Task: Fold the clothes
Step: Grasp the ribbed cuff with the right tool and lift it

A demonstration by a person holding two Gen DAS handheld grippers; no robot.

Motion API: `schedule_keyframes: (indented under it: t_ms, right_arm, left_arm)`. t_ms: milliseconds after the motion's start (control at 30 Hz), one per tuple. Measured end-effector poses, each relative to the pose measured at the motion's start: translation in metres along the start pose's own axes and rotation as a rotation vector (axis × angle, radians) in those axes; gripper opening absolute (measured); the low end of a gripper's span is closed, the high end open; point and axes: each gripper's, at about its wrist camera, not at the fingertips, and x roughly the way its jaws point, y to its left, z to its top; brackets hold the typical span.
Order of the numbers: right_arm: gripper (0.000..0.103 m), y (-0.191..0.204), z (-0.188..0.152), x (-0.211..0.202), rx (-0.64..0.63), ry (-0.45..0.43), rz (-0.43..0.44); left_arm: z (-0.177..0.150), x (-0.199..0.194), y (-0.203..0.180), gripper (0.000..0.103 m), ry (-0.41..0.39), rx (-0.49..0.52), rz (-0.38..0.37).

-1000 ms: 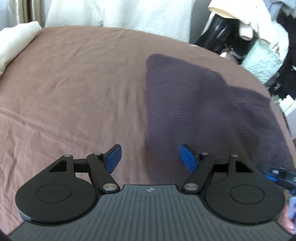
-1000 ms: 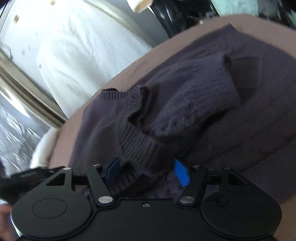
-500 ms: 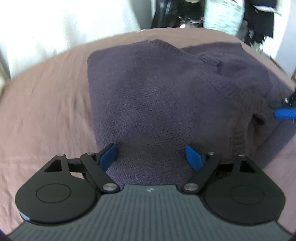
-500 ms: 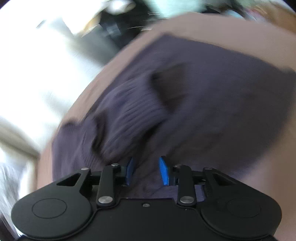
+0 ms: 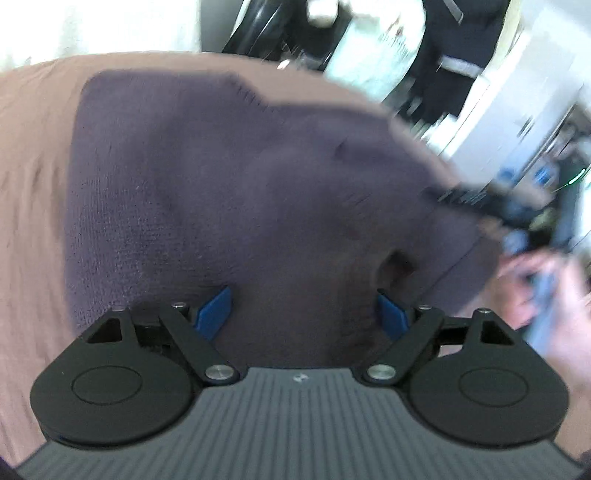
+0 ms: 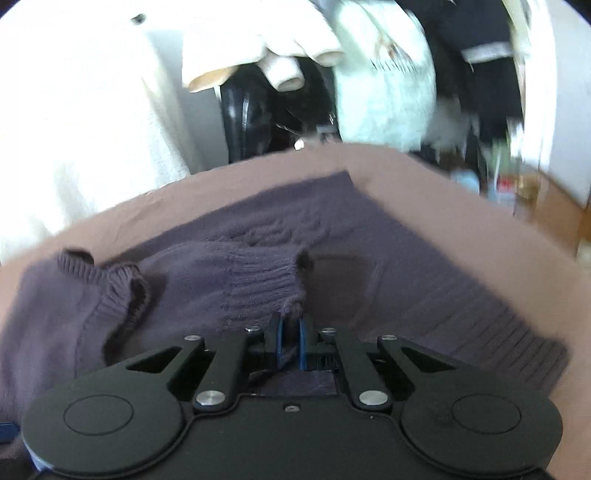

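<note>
- Right gripper [image 6: 290,341] pinches the sweater [image 6: 388,258] cuff [image 6: 266,291]; pull it flat across the body.
- Left gripper [image 5: 304,312] is wide above the sweater; press there.

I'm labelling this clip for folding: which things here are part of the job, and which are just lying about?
Part of the job:
- purple sweater, its ribbed cuff pinched
- right claw, shut on the cuff
- left claw, open above the sweater
- brown bedsheet underneath

Lying about:
- pale green fluffy garment
- cream garment
- black garment
</note>
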Motion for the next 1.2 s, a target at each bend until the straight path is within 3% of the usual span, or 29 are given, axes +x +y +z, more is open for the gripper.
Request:
schedule_keyframes:
  t_ms: [33,100,133,200,267,367,533,600,667,733,833,900,933,967,1067,1200]
  right_arm:
    - [0.007,-0.003,0.0,-0.002,-0.015,0.01,-0.02]
    - [0.011,-0.017,0.005,0.001,-0.026,0.028,-0.169]
    - [0.018,-0.03,0.007,-0.001,0.001,0.029,-0.185]
    - [0.022,-0.063,0.002,-0.024,0.114,-0.007,-0.161]
    - [0.058,-0.093,-0.006,-0.046,0.272,-0.032,-0.092]
    - [0.066,-0.133,-0.03,-0.065,0.489,-0.017,0.013]
    - [0.069,-0.148,-0.05,-0.054,0.648,0.057,0.108]
    - [0.076,-0.146,-0.05,-0.044,0.673,0.059,0.145]
    - [0.094,-0.143,-0.045,-0.032,0.668,0.055,0.201]
    - [0.096,-0.133,-0.036,-0.013,0.618,0.069,0.232]
    - [0.095,-0.127,-0.021,0.008,0.545,0.068,0.253]
    - [0.053,-0.121,-0.012,0.015,0.506,0.049,0.255]
    - [0.013,-0.119,-0.009,0.017,0.484,0.067,0.232]
    - [0.013,-0.114,-0.006,0.02,0.468,0.079,0.221]
    - [0.013,-0.091,-0.001,0.0,0.39,-0.005,0.195]
    - [0.013,-0.041,0.022,-0.033,0.229,-0.075,0.24]
  left_arm:
    - [-0.003,-0.001,-0.006,0.084,-0.009,0.044,0.023]
    - [-0.004,-0.005,-0.016,0.084,-0.01,0.084,0.059]
    - [-0.003,-0.008,-0.018,0.084,-0.021,0.079,0.059]
    - [-0.001,-0.015,-0.021,0.084,-0.047,0.06,0.047]
    - [0.005,-0.015,-0.009,0.084,-0.089,0.002,-0.027]
    - [0.01,-0.023,0.001,0.084,-0.13,-0.096,-0.12]
    - [0.015,0.0,0.002,0.084,-0.024,-0.112,0.038]
    - [0.014,0.0,-0.001,0.084,-0.015,-0.095,0.063]
    - [0.015,-0.001,-0.005,0.084,-0.001,-0.091,0.079]
    - [0.017,0.0,-0.007,0.084,0.008,-0.088,0.083]
    - [0.017,0.002,-0.001,0.084,0.002,-0.109,0.064]
    - [0.015,0.0,0.004,0.084,-0.007,-0.131,0.045]
    - [0.016,-0.001,0.006,0.084,-0.009,-0.138,0.035]
    - [0.018,-0.002,0.009,0.084,-0.01,-0.147,0.027]
    - [0.024,-0.013,0.017,0.083,-0.007,-0.189,-0.01]
    - [0.035,-0.036,0.03,0.083,-0.006,-0.256,-0.057]
